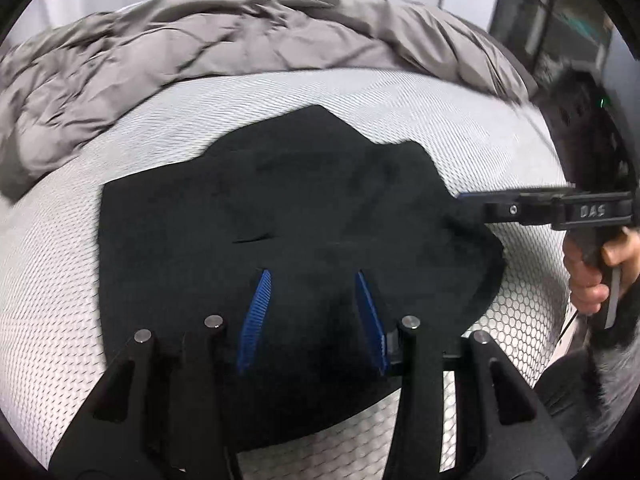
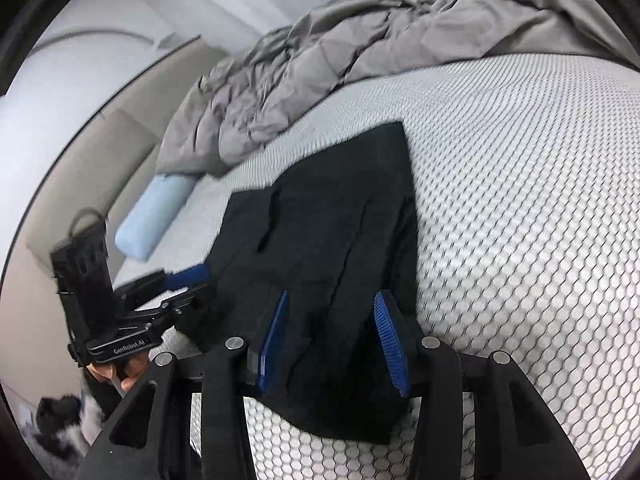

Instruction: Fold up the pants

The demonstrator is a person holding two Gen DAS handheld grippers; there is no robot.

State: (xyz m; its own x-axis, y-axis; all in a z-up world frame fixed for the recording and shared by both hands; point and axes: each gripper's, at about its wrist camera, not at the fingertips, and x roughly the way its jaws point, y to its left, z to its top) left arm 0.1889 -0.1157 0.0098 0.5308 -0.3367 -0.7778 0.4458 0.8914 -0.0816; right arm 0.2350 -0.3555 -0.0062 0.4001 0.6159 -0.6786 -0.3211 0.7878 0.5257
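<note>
The black pants are seen lying folded into a compact bundle on the white mesh mattress, near a grey duvet; the left gripper and right gripper are held part-open above the cloth, nothing gripped; little beyond a final fold or smoothing is judged left

Left wrist view: sits close above the black pants, looking down and forward toward the grey blanket at the frame's top.
Right wrist view: close too, tilted, facing the blanket at upper right.
Shared: pants, white mattress, blanket.
</note>
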